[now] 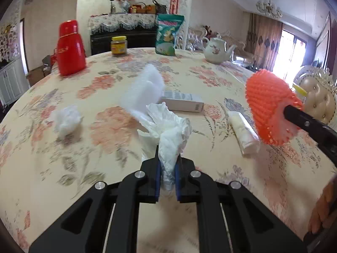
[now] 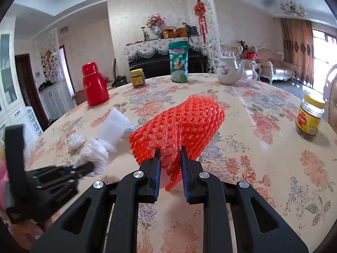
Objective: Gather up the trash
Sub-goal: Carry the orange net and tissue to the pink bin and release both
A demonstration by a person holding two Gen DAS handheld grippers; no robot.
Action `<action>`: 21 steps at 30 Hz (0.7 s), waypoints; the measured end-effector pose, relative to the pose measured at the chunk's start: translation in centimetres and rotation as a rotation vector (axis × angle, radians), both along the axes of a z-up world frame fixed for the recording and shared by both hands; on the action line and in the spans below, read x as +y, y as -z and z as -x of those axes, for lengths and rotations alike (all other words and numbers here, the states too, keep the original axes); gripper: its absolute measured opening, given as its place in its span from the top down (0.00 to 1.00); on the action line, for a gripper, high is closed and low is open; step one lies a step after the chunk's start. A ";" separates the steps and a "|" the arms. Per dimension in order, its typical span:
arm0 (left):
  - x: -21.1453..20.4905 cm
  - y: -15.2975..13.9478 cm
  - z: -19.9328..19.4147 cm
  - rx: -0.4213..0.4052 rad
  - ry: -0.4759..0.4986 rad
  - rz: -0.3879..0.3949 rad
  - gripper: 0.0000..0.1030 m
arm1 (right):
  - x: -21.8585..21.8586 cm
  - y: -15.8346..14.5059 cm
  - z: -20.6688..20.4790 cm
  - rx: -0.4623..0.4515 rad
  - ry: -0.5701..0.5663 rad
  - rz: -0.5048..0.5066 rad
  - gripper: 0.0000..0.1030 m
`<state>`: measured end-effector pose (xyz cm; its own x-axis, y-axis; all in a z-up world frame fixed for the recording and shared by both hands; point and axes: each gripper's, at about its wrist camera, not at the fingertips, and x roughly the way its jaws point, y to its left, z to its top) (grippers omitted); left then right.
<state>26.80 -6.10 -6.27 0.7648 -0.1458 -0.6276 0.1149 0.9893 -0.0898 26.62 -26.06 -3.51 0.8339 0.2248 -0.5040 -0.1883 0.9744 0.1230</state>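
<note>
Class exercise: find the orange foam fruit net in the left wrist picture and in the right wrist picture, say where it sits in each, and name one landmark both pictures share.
Left wrist view: the orange foam net is at the right edge, held up by the right gripper.
Right wrist view: the net fills the centre, clamped between the fingers.
Shared landmark: the red thermos, at far left on the table.

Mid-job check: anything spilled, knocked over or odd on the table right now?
No spills or tipped items. Litter remains: a crumpled tissue, a small box and a wrapped roll lying flat. The left gripper holds white tissue, the right gripper orange foam netting.
</note>
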 end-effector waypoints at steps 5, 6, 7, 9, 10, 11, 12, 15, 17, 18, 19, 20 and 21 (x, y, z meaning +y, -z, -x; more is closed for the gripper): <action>2.1 -0.8 3.0 -0.038 -0.034 0.000 0.90 | 1.8 0.5 0.0 0.013 -0.056 0.043 0.81; 2.4 -0.9 3.6 -0.044 -0.042 -0.003 0.90 | 2.4 0.7 0.0 0.017 -0.074 0.053 0.81; 3.0 -1.0 4.5 -0.052 -0.056 -0.010 0.90 | 2.9 0.9 0.1 0.021 -0.094 0.061 0.81; 3.9 -1.1 5.9 -0.059 -0.074 -0.006 0.90 | 4.0 1.2 0.3 0.036 -0.140 0.055 0.81; 4.3 -1.2 6.6 -0.064 -0.079 -0.004 0.90 | 4.4 1.3 0.5 0.043 -0.168 0.043 0.81; 4.8 -1.3 7.3 -0.071 -0.085 -0.006 0.90 | 4.9 1.3 0.7 0.044 -0.196 0.040 0.81; 5.1 -1.5 7.9 -0.078 -0.090 -0.010 0.90 | 5.5 1.3 0.9 0.042 -0.212 0.049 0.81; 6.5 -2.0 9.9 -0.102 -0.108 -0.016 0.90 | 7.3 1.8 1.4 0.060 -0.264 0.068 0.81; 7.4 -2.1 11.0 -0.112 -0.120 -0.020 0.90 | 8.5 2.3 1.5 0.082 -0.299 0.070 0.81; 7.7 -2.2 11.4 -0.116 -0.126 -0.021 0.90 | 9.1 2.4 1.5 0.087 -0.307 0.084 0.81; 8.1 -2.1 11.8 -0.117 -0.130 -0.018 0.90 | 9.9 2.5 1.6 0.094 -0.315 0.106 0.81; 8.5 -2.1 12.1 -0.116 -0.132 -0.014 0.90 | 10.3 2.5 1.7 0.097 -0.322 0.112 0.81; 9.0 -2.1 12.5 -0.114 -0.136 -0.010 0.90 | 11.0 2.3 1.9 0.108 -0.341 0.113 0.81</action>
